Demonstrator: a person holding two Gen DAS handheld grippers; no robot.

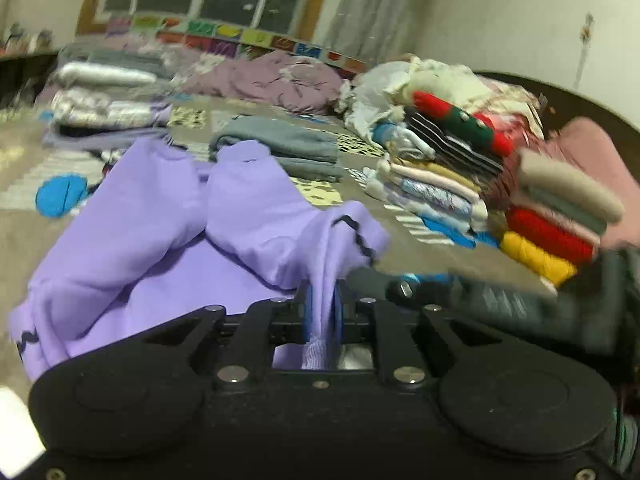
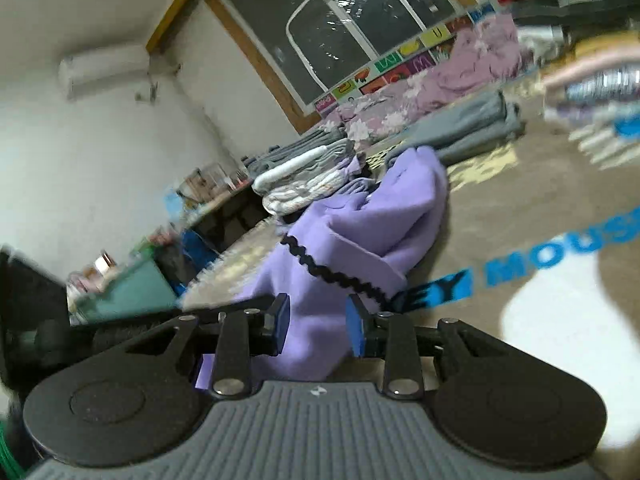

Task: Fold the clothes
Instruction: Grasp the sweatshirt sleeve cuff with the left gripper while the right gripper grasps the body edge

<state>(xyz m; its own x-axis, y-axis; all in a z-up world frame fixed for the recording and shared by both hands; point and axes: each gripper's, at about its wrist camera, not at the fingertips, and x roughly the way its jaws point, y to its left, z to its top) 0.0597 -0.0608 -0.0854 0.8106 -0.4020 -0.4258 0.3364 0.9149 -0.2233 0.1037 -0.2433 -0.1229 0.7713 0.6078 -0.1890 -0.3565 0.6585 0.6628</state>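
Left gripper (image 1: 322, 312) clamps a fold of the purple garment (image 1: 160, 224), which lies crumpled on the patterned bed cover (image 2: 520, 216). Right gripper (image 2: 316, 328) stands wide, garment between its pads. Folded stacks (image 1: 460, 176) line the bed; a dark window (image 2: 340, 28) sits behind.

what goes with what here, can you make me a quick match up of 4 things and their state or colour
1 left gripper
2 right gripper
3 lilac garment
4 folded grey clothes

a open, fabric between its fingers
b stacked on the bed beyond the garment
c shut on lilac fabric
d rumpled, black wavy trim

Pairs: 1-c, 2-a, 3-d, 4-b
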